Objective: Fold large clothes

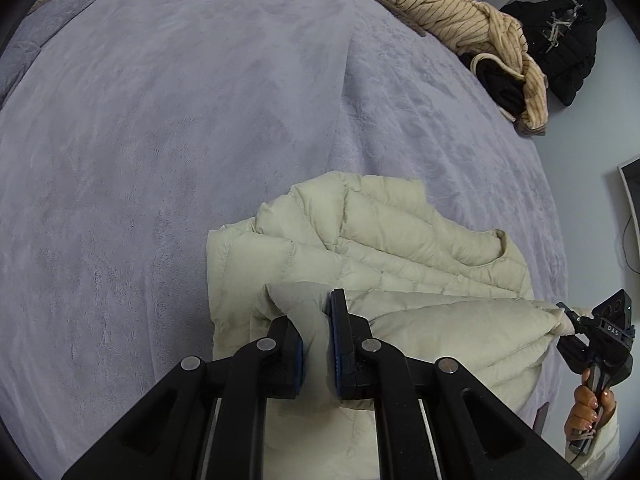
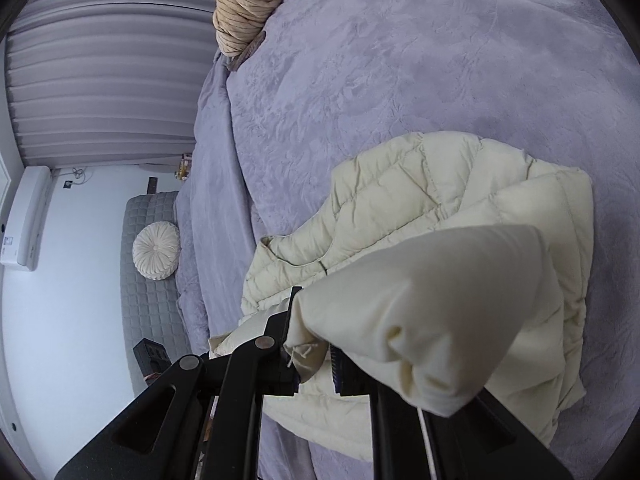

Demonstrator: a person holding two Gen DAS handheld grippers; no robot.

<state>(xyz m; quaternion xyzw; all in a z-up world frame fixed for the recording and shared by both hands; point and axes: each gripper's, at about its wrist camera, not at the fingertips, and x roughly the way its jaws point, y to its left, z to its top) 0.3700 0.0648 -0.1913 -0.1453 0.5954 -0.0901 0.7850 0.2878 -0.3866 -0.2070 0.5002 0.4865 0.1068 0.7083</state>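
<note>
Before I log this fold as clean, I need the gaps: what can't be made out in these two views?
- Left wrist view: the cream puffer jacket runs off the bottom edge; its lower part is behind the left claw.
- Right wrist view: a jacket fold drapes over the right claw, hiding one finger.
- Black garment: too dark to tell its type.

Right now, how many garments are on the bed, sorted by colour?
Cream quilted puffer jacket: 1
Beige striped knit garment: 1
Black padded coat: 1
Total: 3. A dark item tucked inside the striped one may be a separate piece; I cannot tell.
</note>
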